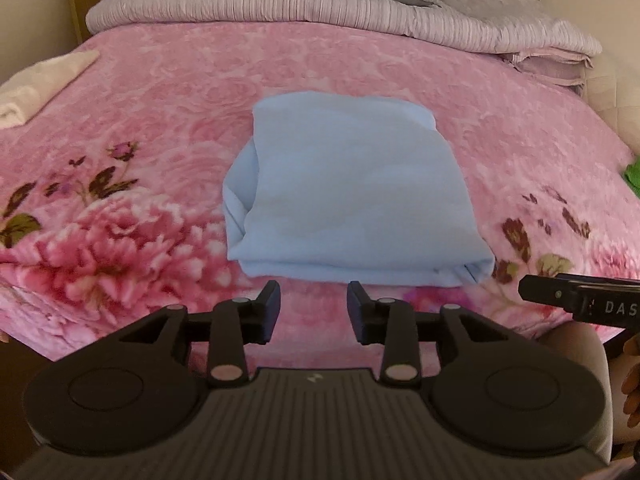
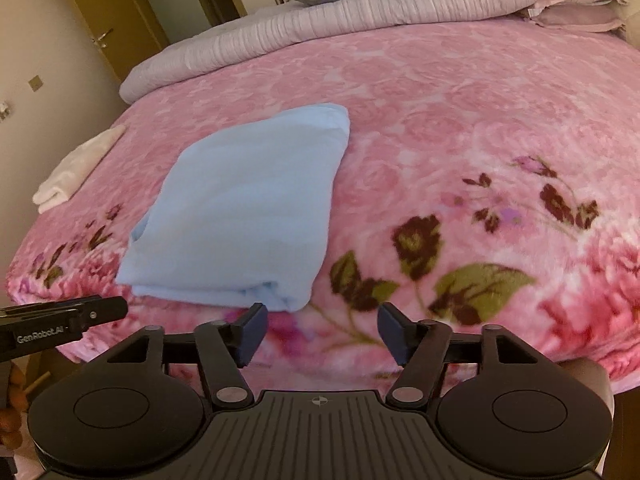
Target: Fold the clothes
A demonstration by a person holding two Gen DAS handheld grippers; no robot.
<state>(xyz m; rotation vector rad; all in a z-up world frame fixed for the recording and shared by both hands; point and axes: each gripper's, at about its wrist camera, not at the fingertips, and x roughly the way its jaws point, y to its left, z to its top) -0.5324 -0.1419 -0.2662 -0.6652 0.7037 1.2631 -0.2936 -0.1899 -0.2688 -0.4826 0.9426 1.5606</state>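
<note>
Left wrist view shows us the pale blue folded cloth garment (image 1: pixel 344 192), a neat layered rectangle lying flat on the pink floral plush bed blanket (image 1: pixel 500 128), near its front edge. Our left tongs (image 1: pixel 313 310) stand spread just short of it, holding nothing. Our right tongs (image 2: pixel 320 330) gape wide, empty too. Their side reads "DAS"; the left's reads "GenRobot.AI".

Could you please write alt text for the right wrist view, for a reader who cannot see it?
A folded light blue garment lies on a pink floral blanket covering a bed, just beyond the open, empty right tongs. The tip of the left tongs pokes in at the left edge, and a folded white cloth sits near the bed's left side.
</note>
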